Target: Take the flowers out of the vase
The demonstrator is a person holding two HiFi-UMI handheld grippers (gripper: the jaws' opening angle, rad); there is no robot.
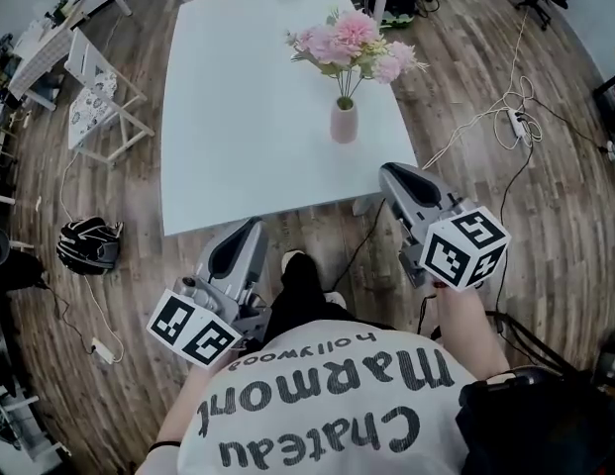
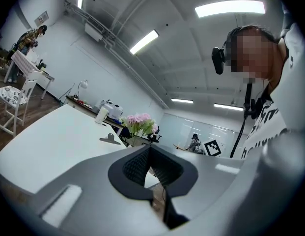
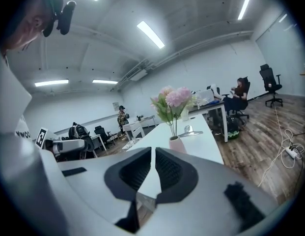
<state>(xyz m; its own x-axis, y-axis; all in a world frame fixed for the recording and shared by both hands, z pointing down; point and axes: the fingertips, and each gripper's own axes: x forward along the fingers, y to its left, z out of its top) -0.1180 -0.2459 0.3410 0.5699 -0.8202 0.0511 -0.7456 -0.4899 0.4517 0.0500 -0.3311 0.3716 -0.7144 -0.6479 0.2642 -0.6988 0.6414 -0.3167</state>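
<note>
White chair (image 1: 101, 95) on the floor left of the bench (image 1: 238, 117). Our left claw (image 1: 252, 226) hangs off the bench's near edge, jaws together, nothing between them. Pink vase (image 1: 344, 122) stands upright on the bench near its right edge, with the pink flowers (image 1: 352, 43) in it, stems down the neck. Our right claw (image 1: 389, 172) is off the near right corner, jaws pinched to a narrow slit, empty. We touch neither vase nor flowers. Power strip (image 1: 518, 122) on the floor, far right.

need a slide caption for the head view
Shut, empty left tongs and right tongs short of the table with pink flowers in a vase.
</note>
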